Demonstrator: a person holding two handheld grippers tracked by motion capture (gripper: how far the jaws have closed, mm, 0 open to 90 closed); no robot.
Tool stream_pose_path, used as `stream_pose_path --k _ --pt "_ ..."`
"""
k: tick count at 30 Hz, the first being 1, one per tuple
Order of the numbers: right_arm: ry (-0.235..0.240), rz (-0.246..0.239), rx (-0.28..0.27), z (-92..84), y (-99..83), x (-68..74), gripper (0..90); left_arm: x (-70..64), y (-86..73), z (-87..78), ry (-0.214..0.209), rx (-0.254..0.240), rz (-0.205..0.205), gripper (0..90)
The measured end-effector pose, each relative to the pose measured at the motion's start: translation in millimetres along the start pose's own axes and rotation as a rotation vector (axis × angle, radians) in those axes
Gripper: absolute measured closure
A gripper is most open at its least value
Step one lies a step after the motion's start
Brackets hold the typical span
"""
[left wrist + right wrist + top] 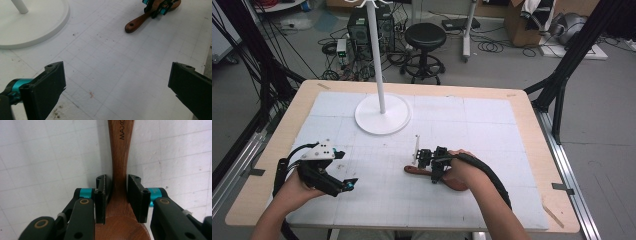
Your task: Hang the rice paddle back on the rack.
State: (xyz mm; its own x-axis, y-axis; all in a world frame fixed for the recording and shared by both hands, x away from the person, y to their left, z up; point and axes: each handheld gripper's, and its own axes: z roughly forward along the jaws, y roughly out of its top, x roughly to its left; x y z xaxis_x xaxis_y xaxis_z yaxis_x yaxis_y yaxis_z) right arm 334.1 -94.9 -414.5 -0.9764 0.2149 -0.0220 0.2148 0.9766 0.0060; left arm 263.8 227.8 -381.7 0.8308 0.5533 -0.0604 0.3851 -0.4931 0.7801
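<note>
A brown wooden spoon [414, 171] lies flat on the white gridded mat [472, 125], right of the middle, its handle pointing left. My right gripper [432, 169] comes down over it. In the right gripper view the jaws of the right gripper [117, 182] stand on either side of the spoon [121, 150] where the handle widens into the bowl, pads pressed against the wood. My left gripper [350, 184] rests low at the front left. Its jaws [115, 75] stand wide apart over bare mat, and the spoon [136, 22] and the right gripper [156, 7] show far off.
A white stand with a round base [382, 114] and a thin upright pole stands at the back middle of the mat. The wooden table edge [532, 115] frames the mat. A black stool [425, 37] and cables lie on the floor behind the table.
</note>
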Motion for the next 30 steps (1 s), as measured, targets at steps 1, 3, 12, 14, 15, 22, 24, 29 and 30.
stream_pose_path --k 1,3,12,14,15,22,24,29,30 --pt "0.003 -0.005 -0.002 0.5 0.2 -0.1 70.8 0.0 0.0 -0.1 0.0 0.0 0.0 1.8" --pt "0.006 -0.029 0.013 0.3 2.1 -0.1 71.3 0.0 -0.1 0.1 0.001 0.001 0.001 1.8" --pt "0.007 -0.05 0.042 1.6 7.0 0.2 70.7 -0.8 -0.3 0.9 0.005 0.008 0.003 1.8" --pt "0.005 -0.047 0.045 1.4 7.3 0.3 70.8 -0.9 -0.3 1.4 0.002 0.009 0.007 1.8" --pt "0.003 -0.047 0.045 1.5 7.5 0.7 71.4 -1.2 -0.4 1.7 0.003 0.01 0.007 1.8" --pt "-0.007 -0.036 0.057 1.0 8.4 2.3 73.7 -2.3 -0.4 2.3 0.007 0.013 0.009 1.8" --pt "-0.003 -0.044 0.048 1.4 7.8 1.2 74.0 -2.4 -0.5 2.2 0.007 0.012 0.008 1.8" --pt "0.008 -0.034 0.047 0.9 7.0 0.5 74.6 -2.1 -0.6 2.5 0.006 0.013 0.011 1.8" --pt "0.012 -0.039 0.038 1.5 6.5 -0.3 74.7 -2.1 -0.7 2.7 0.007 0.015 0.01 1.8"
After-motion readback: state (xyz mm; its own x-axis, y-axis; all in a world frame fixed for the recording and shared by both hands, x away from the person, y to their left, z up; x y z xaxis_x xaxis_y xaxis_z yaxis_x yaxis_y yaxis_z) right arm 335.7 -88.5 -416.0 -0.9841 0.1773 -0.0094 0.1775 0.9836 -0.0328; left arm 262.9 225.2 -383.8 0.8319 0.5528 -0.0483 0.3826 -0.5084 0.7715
